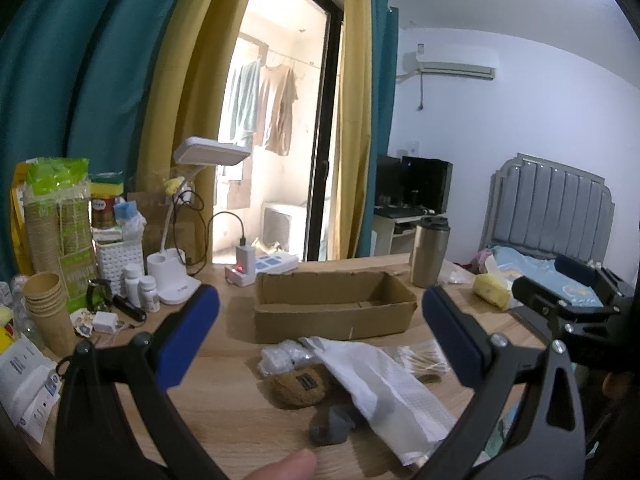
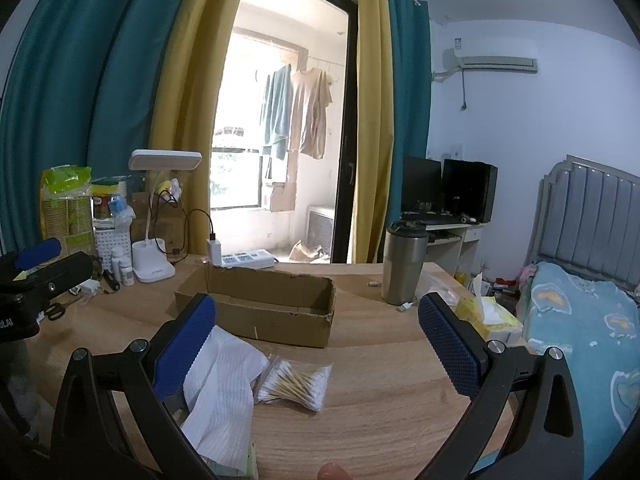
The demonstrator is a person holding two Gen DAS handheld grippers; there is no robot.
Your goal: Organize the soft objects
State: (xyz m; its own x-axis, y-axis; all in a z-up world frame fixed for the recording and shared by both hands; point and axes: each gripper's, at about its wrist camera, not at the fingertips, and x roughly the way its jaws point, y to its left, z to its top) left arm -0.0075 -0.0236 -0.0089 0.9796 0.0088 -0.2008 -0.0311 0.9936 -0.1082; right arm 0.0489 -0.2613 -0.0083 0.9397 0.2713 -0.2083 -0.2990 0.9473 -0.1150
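Both tools hang above the wooden surface (image 2: 380,380), spread wide and gripping nothing. Left tool (image 1: 320,336) frames the soft pile at the near edge: a white cloth (image 1: 384,388) draped over a brown plush (image 1: 298,388), a grey lump (image 1: 332,428) just beside it. Right tool (image 2: 316,344) looks over the bag of cotton swabs (image 2: 296,384), which touches the cloth's edge. Behind them sits the open cardboard box (image 2: 264,308). Bare wood runs to the right, toward the steel tumbler (image 2: 404,264) and tissue pack (image 2: 490,316).
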